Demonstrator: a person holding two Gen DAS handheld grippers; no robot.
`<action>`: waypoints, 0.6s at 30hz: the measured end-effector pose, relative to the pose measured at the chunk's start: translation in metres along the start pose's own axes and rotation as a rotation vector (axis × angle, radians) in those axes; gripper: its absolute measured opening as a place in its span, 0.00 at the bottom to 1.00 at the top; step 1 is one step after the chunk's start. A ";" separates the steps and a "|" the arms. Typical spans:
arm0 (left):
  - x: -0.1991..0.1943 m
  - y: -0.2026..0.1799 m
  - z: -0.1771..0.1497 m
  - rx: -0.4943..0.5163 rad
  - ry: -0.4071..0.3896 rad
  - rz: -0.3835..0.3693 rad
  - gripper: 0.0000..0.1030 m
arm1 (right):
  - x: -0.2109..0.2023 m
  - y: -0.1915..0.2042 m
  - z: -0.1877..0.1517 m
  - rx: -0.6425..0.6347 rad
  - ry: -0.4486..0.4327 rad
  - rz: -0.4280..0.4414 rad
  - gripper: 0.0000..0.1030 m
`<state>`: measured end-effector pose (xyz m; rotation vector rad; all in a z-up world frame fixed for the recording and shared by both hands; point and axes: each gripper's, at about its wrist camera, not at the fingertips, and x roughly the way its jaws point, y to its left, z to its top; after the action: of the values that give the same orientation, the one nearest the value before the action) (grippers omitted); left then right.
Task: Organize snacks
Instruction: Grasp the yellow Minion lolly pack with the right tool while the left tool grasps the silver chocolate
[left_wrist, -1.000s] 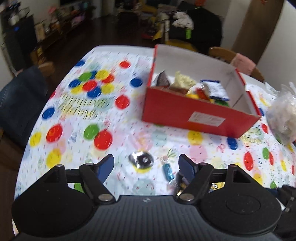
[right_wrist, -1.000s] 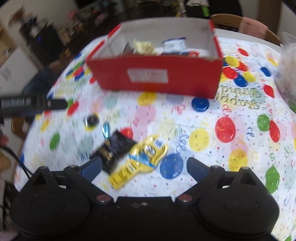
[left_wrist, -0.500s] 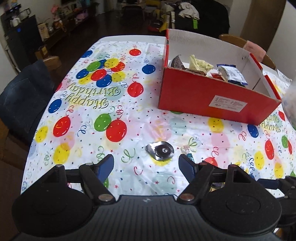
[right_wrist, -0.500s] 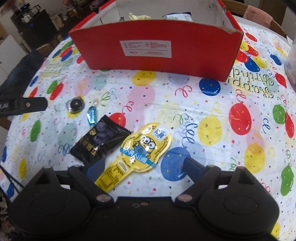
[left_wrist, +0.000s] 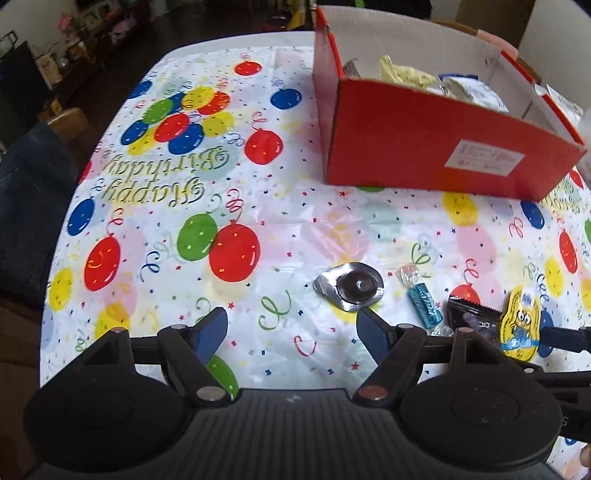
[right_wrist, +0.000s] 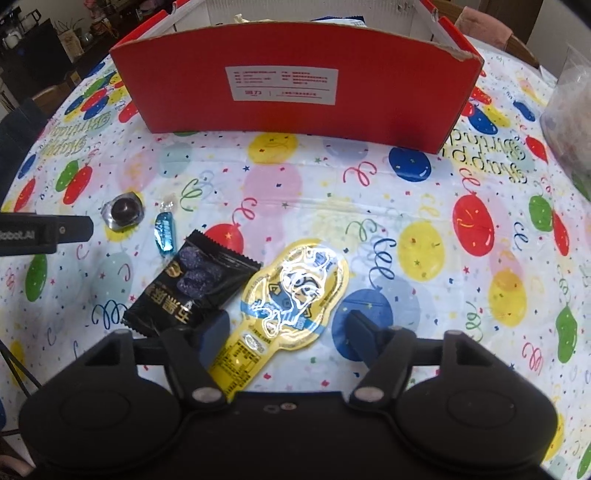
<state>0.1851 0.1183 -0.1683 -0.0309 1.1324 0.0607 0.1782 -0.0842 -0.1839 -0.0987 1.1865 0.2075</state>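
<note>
Left claw (left_wrist: 290, 328) spread wide, gripping nothing, hovering low over the surface (left_wrist: 258, 206) just short of the foil cup (left_wrist: 349, 287). Right claw (right_wrist: 284, 332) also spread wide, straddling the lower part of the yellow pouch (right_wrist: 291, 295), left finger overlapping the black packet (right_wrist: 192, 286). Blue candy (right_wrist: 165, 232) just beyond the packet, beside the cup (right_wrist: 123, 213). Red box (right_wrist: 295, 85) farther back, already holding several snacks (left_wrist: 406, 75).
</note>
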 end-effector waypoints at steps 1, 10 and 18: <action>0.003 0.000 0.001 0.004 0.004 -0.011 0.74 | 0.000 0.002 0.000 -0.012 -0.004 -0.014 0.58; 0.021 -0.002 0.013 0.027 0.056 -0.134 0.74 | -0.003 0.003 -0.002 -0.036 -0.035 -0.035 0.48; 0.030 -0.016 0.021 0.054 0.051 -0.126 0.63 | -0.004 -0.002 -0.004 -0.013 -0.031 -0.021 0.48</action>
<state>0.2183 0.1044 -0.1869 -0.0554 1.1800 -0.0833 0.1734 -0.0873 -0.1818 -0.1189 1.1524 0.1979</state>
